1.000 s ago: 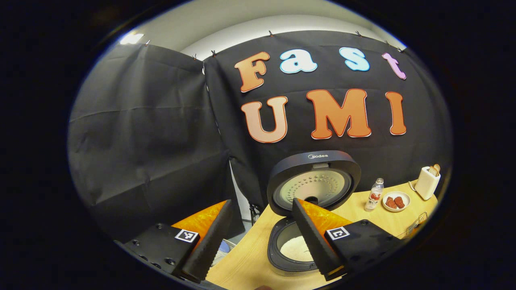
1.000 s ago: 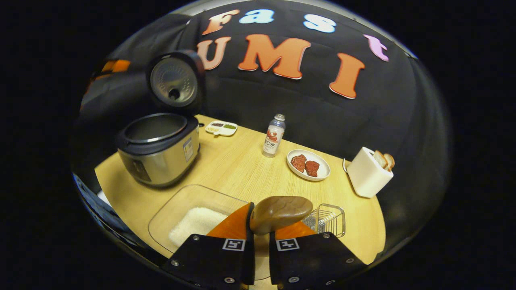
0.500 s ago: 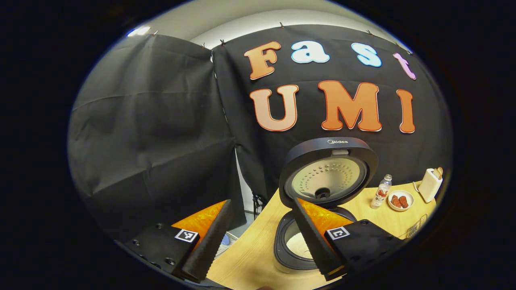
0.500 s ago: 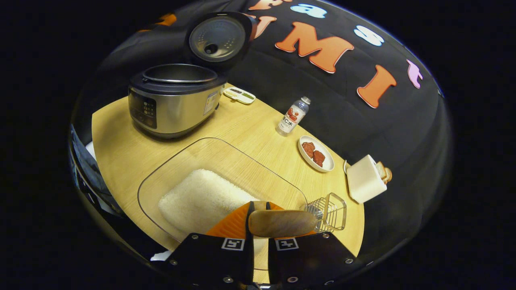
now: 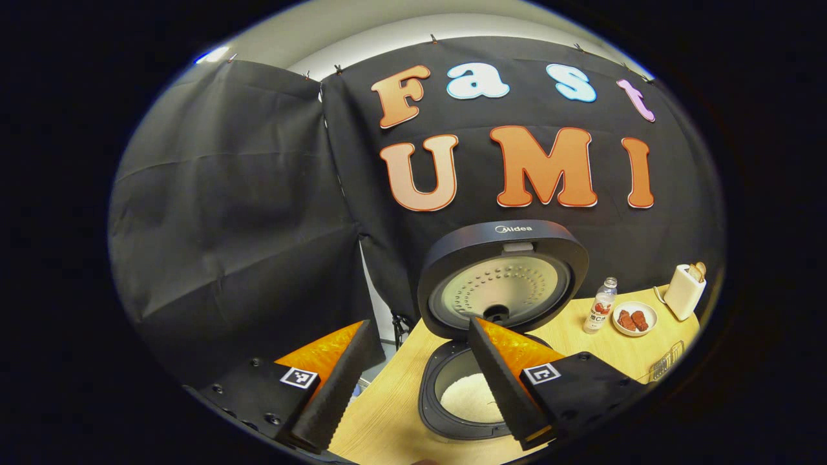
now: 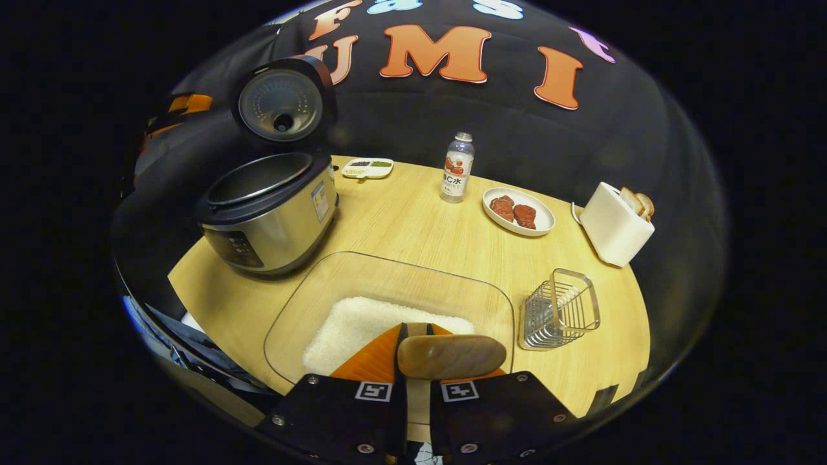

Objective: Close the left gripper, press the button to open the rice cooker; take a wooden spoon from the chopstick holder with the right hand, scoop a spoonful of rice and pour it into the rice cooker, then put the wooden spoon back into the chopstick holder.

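The rice cooker (image 6: 271, 213) stands open at the table's left, its lid (image 6: 282, 106) upright. In the left gripper view the lid (image 5: 502, 278) rises over the pot, where white rice (image 5: 466, 397) lies. My left gripper (image 5: 418, 323) is open and empty, above and in front of the cooker. My right gripper (image 6: 415, 329) is shut on the wooden spoon (image 6: 451, 355), whose bowl lies sideways across the fingers, above the near edge of a glass tray (image 6: 303, 284) of rice (image 6: 368, 320). The wire chopstick holder (image 6: 561, 309) stands empty to the tray's right.
Along the back of the wooden table (image 6: 413, 219) stand a small divided dish (image 6: 368, 168), a bottle (image 6: 457, 168), a plate of red pieces (image 6: 518, 211) and a white toaster (image 6: 617, 223) with bread. Black cloth walls close the booth behind.
The right gripper, still holding the spoon, has swung so the tray and holder sit nearer the middle of its view. The left gripper has shifted slightly and stays open.
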Demonstrator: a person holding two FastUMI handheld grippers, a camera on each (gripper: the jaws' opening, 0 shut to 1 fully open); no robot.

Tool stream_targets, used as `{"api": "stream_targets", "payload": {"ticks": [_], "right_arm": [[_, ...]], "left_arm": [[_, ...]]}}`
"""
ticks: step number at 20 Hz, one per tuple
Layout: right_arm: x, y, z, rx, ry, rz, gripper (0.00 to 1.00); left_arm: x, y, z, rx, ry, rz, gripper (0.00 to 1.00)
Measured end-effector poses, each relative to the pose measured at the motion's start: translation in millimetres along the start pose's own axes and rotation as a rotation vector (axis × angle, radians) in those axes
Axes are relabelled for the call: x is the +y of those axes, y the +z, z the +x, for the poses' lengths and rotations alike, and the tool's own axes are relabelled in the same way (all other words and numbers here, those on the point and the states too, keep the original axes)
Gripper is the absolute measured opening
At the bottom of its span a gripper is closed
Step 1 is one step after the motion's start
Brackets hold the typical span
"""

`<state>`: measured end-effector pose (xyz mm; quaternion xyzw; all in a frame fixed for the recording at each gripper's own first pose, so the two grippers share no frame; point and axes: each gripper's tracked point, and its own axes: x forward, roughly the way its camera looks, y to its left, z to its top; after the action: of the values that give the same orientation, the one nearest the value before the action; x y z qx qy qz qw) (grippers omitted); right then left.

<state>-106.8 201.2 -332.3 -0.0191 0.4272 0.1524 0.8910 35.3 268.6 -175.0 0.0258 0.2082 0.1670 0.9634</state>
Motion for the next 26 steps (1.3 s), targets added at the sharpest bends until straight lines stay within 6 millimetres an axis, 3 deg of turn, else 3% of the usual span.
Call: {"api": "stream_targets", "payload": {"ticks": [1,5,8,10,16,26], "right_arm": [[2,2,1,-0.002,0.007,0.0,0.1],[20,5,3,0.013,0.066,0.002,0.14],[41,8,5,0.04,0.142,0.02,0.14],[45,10,8,0.058,0.161,0.05,0.14],[37,10,19,0.14,0.231,0.404,0.14],[22,1,30,0.152,0.316,0.781,0.13]], "left_arm": [[-1,1,1,-0.003,-0.003,0.002,1.0],[0,4,1,-0.009,-0.004,0.012,1.0],[9,-1,1,-0.003,0.014,0.007,1.0],[17,-4,1,0.006,0.033,-0.003,1.0],[34,-14,-1,0.027,0.074,-0.014,1.0],[26,-14,-2,0.037,0.081,-0.002,0.99]]}}
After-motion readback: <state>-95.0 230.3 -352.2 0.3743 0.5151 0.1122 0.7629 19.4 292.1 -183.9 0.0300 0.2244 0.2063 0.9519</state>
